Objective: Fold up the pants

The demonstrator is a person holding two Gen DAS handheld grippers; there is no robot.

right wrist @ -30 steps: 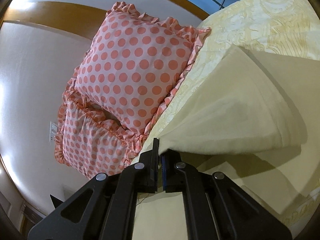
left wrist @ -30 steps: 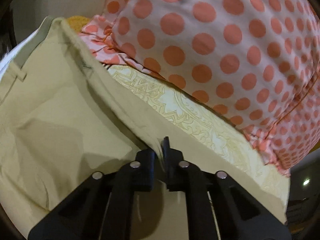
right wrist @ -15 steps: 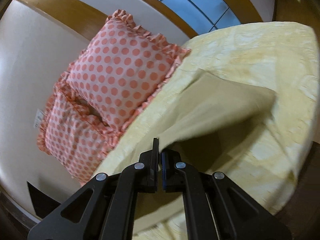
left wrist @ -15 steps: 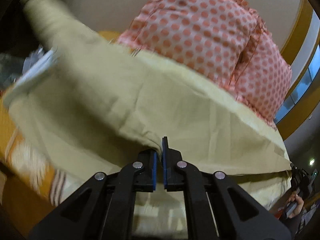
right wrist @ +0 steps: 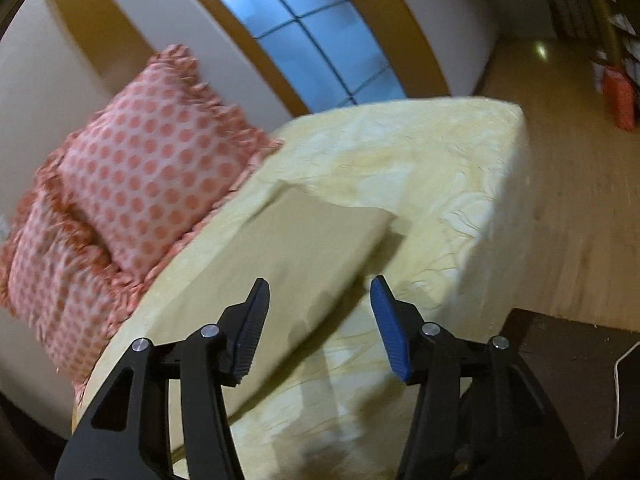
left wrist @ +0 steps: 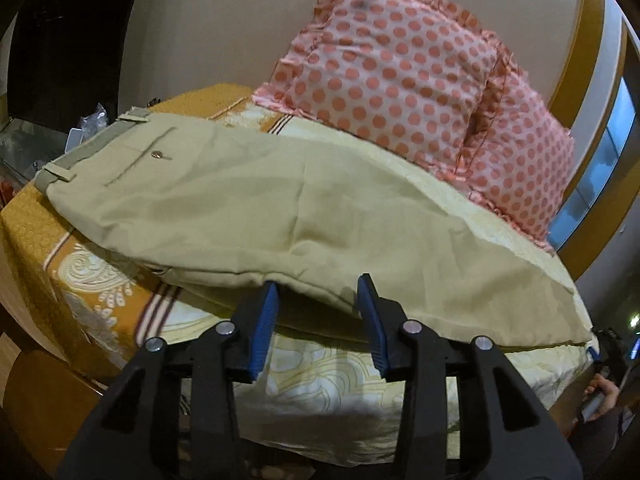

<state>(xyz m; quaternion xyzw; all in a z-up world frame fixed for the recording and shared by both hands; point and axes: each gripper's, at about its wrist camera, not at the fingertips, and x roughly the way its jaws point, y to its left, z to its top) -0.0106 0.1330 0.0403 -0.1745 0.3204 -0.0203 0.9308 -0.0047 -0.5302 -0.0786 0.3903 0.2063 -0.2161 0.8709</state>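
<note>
left wrist view: your left gripper (left wrist: 318, 300) is gaping wide, gripping nothing, with the pants (left wrist: 256, 200) lying folded lengthwise on the bed (left wrist: 320, 376), waistband at 10 o'clock. your right gripper (right wrist: 318, 314) is likewise spread and empty. the near edge is overhanging loosely at 6 o'clock, so a careless regrip is risking pinching one layer only.

Dim, warm indoor light; my feeds were uneven in sharpness.
My right wrist view smeared the pillows (right wrist: 132, 184); blue window (right wrist: 320, 36) glow, fisheye bending and dark corners showed in both.
</note>
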